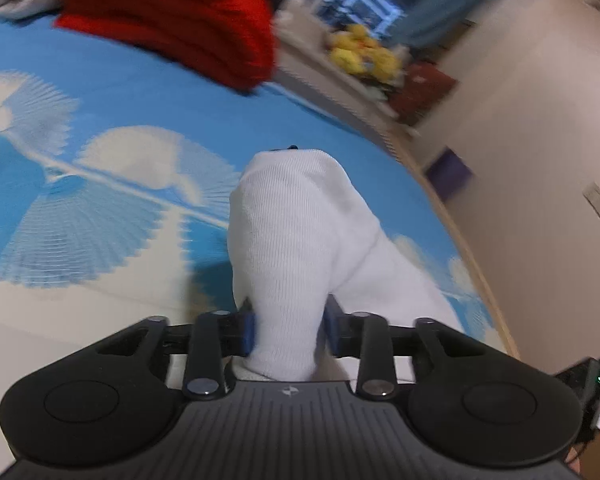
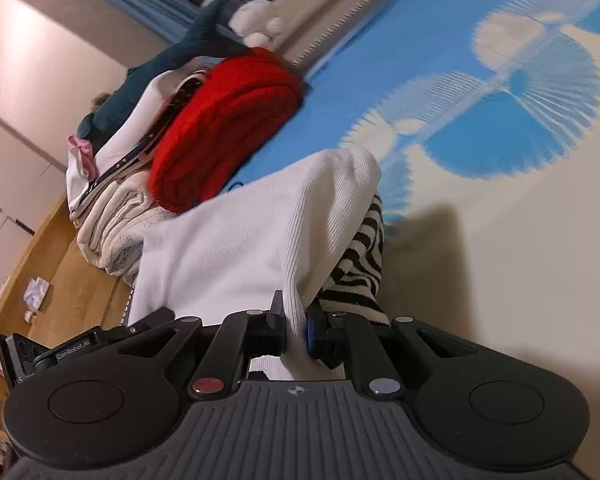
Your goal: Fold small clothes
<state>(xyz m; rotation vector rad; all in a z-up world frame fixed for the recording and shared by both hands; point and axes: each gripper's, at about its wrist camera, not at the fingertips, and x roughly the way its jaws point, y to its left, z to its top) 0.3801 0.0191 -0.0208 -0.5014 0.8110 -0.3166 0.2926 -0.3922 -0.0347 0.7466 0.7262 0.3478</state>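
Observation:
A white ribbed sock (image 1: pixel 296 240) is held up above the blue and white bedsheet (image 1: pixel 112 92). My left gripper (image 1: pixel 289 328) is shut on one end of it; the sock bulges up between the fingers and drapes to the right. My right gripper (image 2: pixel 296 326) is shut on the same white sock (image 2: pixel 252 240), which spreads away to the left. A black and white zebra-striped garment (image 2: pixel 362 264) lies under the sock, just right of the right gripper.
A folded red knit (image 1: pixel 180 12) lies at the far side of the bed, beside folded cream and white clothes (image 2: pixel 116 208). A wooden bed edge (image 1: pixel 460 232) and floor (image 2: pixel 40 248) border the sheet. Yellow plush toys (image 1: pixel 364 52) sit on a sill.

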